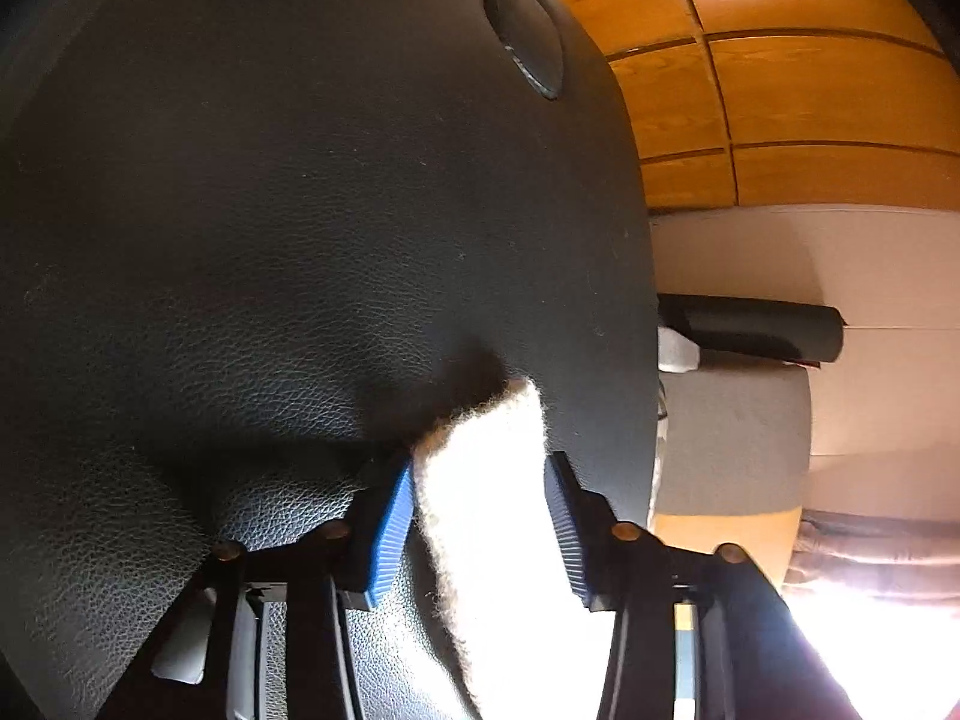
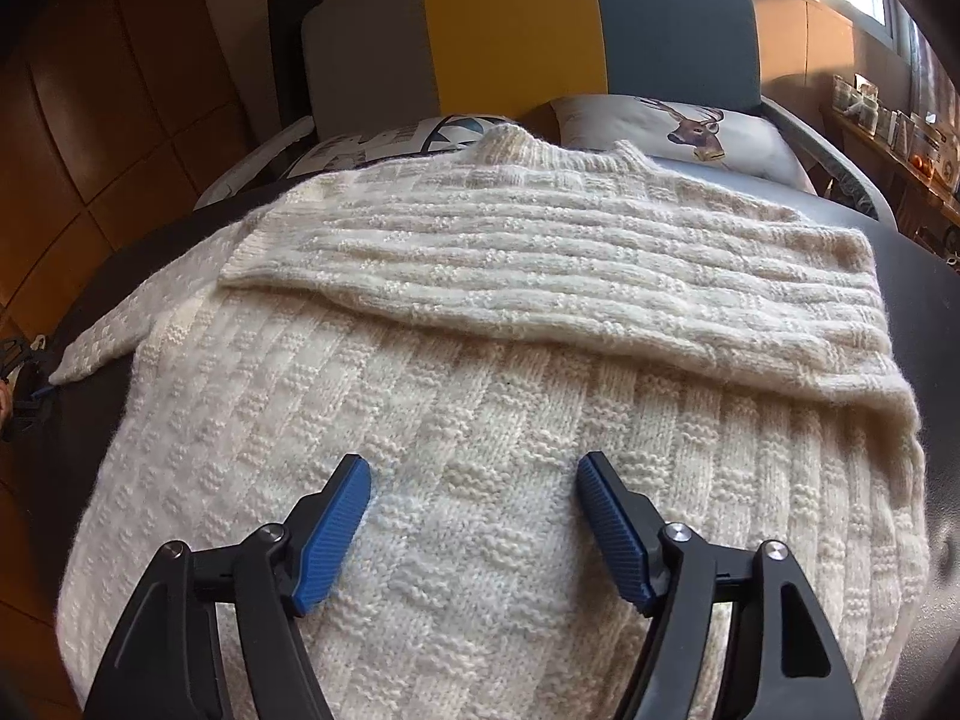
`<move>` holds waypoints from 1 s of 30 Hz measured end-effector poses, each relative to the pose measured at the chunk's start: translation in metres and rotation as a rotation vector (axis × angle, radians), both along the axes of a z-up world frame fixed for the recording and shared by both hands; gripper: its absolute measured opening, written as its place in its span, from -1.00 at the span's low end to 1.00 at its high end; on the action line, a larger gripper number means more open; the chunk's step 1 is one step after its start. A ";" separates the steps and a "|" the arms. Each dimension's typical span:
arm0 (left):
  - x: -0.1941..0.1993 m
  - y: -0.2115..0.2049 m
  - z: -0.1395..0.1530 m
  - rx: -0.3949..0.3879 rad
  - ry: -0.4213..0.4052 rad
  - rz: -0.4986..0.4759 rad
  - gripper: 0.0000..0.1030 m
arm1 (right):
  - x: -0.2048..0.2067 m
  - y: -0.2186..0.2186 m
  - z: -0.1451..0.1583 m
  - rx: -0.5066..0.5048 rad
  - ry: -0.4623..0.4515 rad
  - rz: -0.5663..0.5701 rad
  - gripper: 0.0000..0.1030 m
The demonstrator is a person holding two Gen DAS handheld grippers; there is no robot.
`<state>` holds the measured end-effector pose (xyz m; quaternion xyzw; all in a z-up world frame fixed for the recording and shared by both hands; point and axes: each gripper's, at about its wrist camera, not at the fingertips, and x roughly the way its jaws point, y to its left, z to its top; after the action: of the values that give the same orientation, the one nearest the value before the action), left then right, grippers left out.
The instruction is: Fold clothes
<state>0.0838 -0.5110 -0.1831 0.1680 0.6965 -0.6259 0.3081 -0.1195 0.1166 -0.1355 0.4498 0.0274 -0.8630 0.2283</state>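
1. Left wrist view, bottom centre: left gripper (image 1: pixel 489 516) had its blue pads on either side of a cream sleeve cuff (image 1: pixel 486 480). Fabric filled the gap, but whether the pads were actually pinching it couldn't be told.
2. Behind it, black leather tabletop (image 1: pixel 270 210) filled most of the frame.
3. Right wrist view, bottom centre: right gripper (image 2: pixel 474 516) was spread wide, empty, hovering over the sweater (image 2: pixel 480 420) body.
4. Sweater lay flat on the table. One sleeve (image 2: pixel 540 264) was already folded across the chest, mid-frame.
5. Other sleeve ran to the left edge, where the cuff (image 2: pixel 90 354) met the left gripper.
6. Judgement: grip the cuff firmly, lift slightly, carry it across the chest without dragging the body; the right gripper could press the body down.
7. Far, upper frame: cushions (image 2: pixel 678 126), sofa back (image 2: pixel 510 30).
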 end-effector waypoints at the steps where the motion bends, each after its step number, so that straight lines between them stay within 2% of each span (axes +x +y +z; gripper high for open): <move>1: -0.001 -0.002 -0.002 0.011 0.001 0.000 -0.58 | 0.000 -0.001 0.000 0.001 0.001 0.003 0.46; 2: -0.002 -0.002 -0.004 0.018 0.005 -0.003 -0.81 | 0.000 -0.001 0.000 0.002 0.001 0.005 0.48; 3: -0.003 -0.002 -0.006 0.023 0.010 -0.007 -0.84 | 0.000 -0.001 0.000 0.002 0.001 0.008 0.49; 7: -0.012 0.004 -0.003 0.023 0.045 -0.044 -0.84 | 0.000 -0.001 -0.001 -0.008 -0.003 0.020 0.59; 13: -0.058 0.040 0.035 -0.022 0.136 -0.182 -0.84 | 0.000 -0.005 -0.001 0.001 -0.005 0.032 0.66; 19: -0.137 0.121 0.084 -0.100 0.205 -0.440 -0.84 | -0.001 -0.002 -0.001 -0.024 -0.018 0.041 0.69; 22: -0.178 0.175 0.096 -0.121 0.210 -0.589 -0.84 | -0.001 -0.002 -0.001 -0.025 -0.019 0.043 0.69; 27: -0.228 0.255 0.095 -0.135 0.177 -0.772 -0.84 | 0.000 -0.005 -0.001 -0.001 -0.011 0.045 0.69; 30: -0.241 0.294 0.087 -0.135 0.145 -0.848 -0.84 | 0.000 -0.006 -0.001 0.009 -0.009 0.046 0.69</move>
<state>-0.1568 -0.2169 -0.0959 0.3742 0.5431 -0.7515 -0.0159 -0.1196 0.1102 -0.1368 0.4541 0.0407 -0.8553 0.2461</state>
